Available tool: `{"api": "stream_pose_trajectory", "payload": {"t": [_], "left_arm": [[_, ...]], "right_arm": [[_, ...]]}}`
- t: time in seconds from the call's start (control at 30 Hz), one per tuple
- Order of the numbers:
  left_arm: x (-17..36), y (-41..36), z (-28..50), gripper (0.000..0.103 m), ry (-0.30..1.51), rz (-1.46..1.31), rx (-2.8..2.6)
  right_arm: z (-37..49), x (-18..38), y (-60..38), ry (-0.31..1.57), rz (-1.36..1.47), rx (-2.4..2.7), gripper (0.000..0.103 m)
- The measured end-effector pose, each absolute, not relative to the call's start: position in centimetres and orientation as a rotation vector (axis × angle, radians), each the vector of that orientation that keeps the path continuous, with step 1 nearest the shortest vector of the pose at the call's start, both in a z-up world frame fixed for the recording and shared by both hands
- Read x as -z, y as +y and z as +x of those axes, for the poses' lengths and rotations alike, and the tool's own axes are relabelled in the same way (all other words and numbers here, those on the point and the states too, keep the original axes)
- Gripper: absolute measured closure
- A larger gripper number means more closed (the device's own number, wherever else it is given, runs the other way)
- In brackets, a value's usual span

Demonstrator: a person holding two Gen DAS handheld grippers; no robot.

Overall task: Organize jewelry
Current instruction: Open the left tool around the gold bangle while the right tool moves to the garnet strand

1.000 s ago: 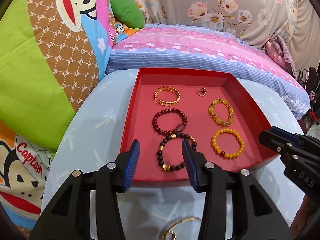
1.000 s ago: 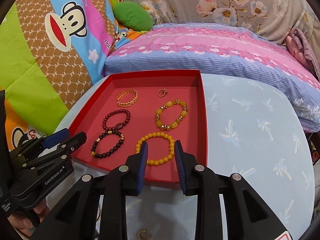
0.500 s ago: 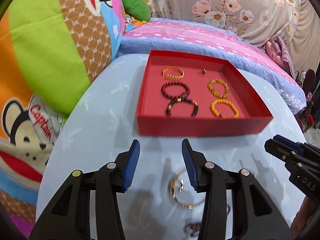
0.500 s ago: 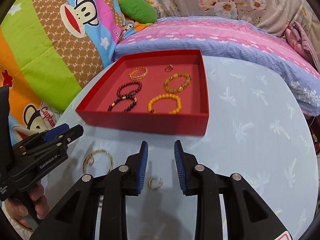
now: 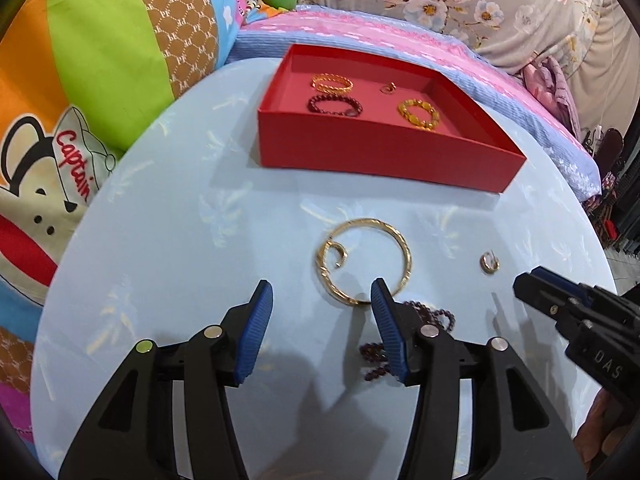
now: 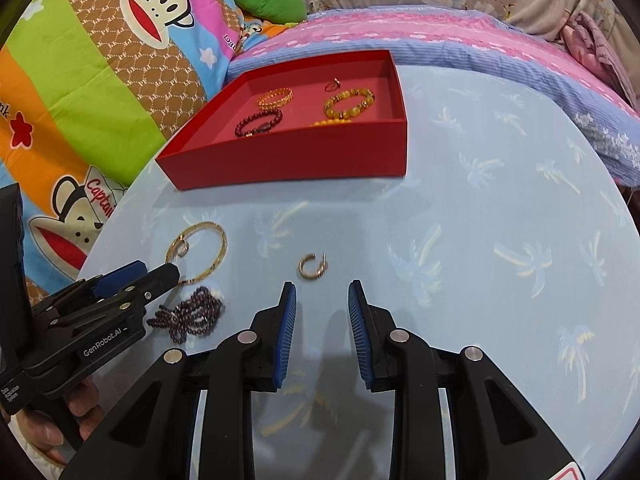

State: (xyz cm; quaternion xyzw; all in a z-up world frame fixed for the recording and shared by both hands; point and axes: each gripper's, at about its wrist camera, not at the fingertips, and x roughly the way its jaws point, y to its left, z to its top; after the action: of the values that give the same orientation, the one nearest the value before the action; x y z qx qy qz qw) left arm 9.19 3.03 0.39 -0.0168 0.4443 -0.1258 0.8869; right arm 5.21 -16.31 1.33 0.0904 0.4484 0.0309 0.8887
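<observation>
With both tools hanging just over the table point(image 6: 500, 200) and three pieces lying loose on the pale blue cloth in front of the red tray point(image 5: 372, 156), the step in hand looks like the next pickup, and it is probably going best if each gripper is taking the piece nearest it. The left gripper point(image 5: 322, 330) is standing with its jaws wide apart and empty, its right pad lying just over the near edge of the gold bangle point(image 5: 364, 260); that thin hoop is lying flat, so one finger should be sliding inside the ring and the other outside before closing across the wire. The right gripper point(image 6: 322, 336) is also parted and empty, pointing at the small gold earring point(image 6: 312, 266) just ahead of its tips, a tiny open hoop that is likely asking for a low, centred pinch. The dark purple bead strand point(image 6: 188, 314) is sitting bunched in a heap near the bangle, right beside the left tool. Inside the tray, a gold cuff, a dark red bracelet, a yellow bead bracelet and a small ring are resting well spaced, so free floor is waiting near the front wall
</observation>
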Motion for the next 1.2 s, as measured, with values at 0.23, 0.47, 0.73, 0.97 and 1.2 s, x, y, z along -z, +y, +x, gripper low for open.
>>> {"api": "stream_pose_trajectory", "payload": {"t": [0.23,0.47,0.73,0.97,1.2], "left_arm": [[-0.5,1.8,8.9,0.046,0.906,-0.027,0.274],[-0.2,-0.1,9.5,0.034,0.905,0.009,0.286],[0.2,-1.5,10.0,0.029,0.898,0.052,0.285],[0.1,-2.1,9.7,0.051,0.883,0.091,0.294],[0.0,-2.0,9.5,0.052,0.887,0.079,0.295]], "right_arm": [[4.5,-0.5,-16.7,0.947,0.202,-0.056,0.076],[4.9,-0.5,-17.0,0.945,0.209,-0.052,0.076],[5.2,-0.4,-16.9,0.946,0.205,-0.05,0.076],[5.4,-0.2,-16.8,0.947,0.206,-0.056,0.076],[5.4,-0.3,-16.6,0.947,0.206,-0.058,0.076]]}}
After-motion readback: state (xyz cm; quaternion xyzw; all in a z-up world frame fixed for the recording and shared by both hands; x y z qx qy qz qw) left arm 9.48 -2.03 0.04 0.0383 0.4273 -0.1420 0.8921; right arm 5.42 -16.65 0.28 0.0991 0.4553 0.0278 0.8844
